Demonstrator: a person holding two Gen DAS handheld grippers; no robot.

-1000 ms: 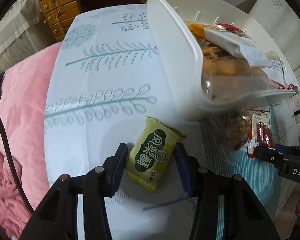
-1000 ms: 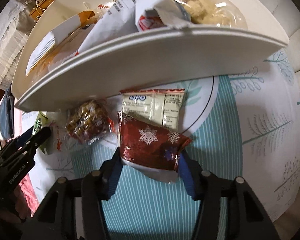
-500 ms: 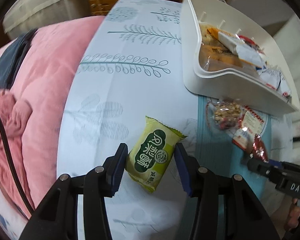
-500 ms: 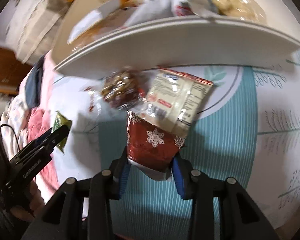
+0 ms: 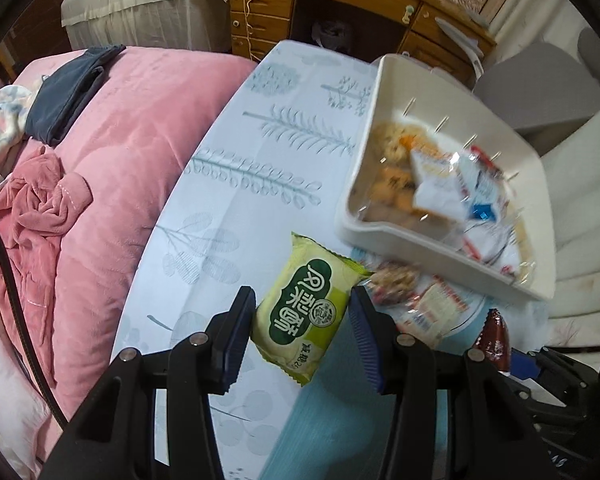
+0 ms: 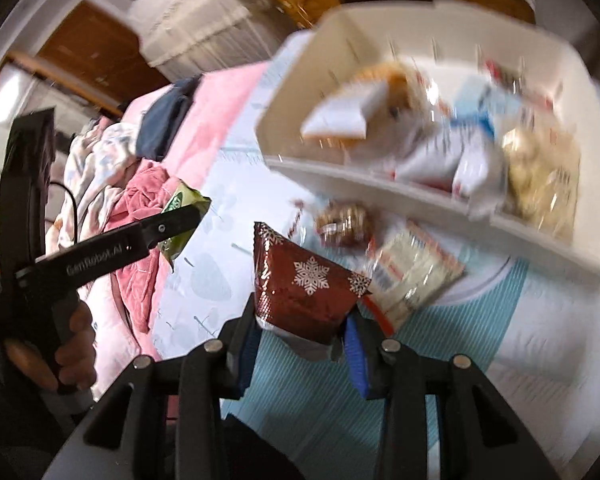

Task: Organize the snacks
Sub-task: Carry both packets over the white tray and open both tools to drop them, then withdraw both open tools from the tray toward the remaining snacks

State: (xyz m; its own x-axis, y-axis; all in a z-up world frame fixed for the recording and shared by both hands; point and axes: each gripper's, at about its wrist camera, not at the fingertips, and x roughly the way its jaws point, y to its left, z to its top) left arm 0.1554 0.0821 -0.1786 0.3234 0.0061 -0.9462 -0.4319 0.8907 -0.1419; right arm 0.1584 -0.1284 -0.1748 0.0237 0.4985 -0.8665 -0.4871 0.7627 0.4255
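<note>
My left gripper [image 5: 302, 324] is shut on a yellow-green snack packet [image 5: 305, 311] and holds it above the table, left of the white bin [image 5: 440, 240]. My right gripper [image 6: 303, 334] is shut on a red packet with white snowflakes [image 6: 304, 284], held up in front of the bin [image 6: 380, 184]. The bin holds several wrapped snacks. A nut packet [image 6: 342, 226] and a cream wafer packet [image 6: 412, 276] lie on the table by the bin's near wall. The left gripper with its packet also shows in the right wrist view [image 6: 180, 216].
The table [image 5: 236, 216] has a white and teal leaf-print cloth. A pink quilt with clothes [image 5: 80, 168] lies along its left edge. A wooden desk [image 5: 340, 4] and a grey chair [image 5: 540, 92] stand behind.
Both grippers have risen and pulled back from the table with their packets. The bin now looks smaller and farther, and its inside is in view.
</note>
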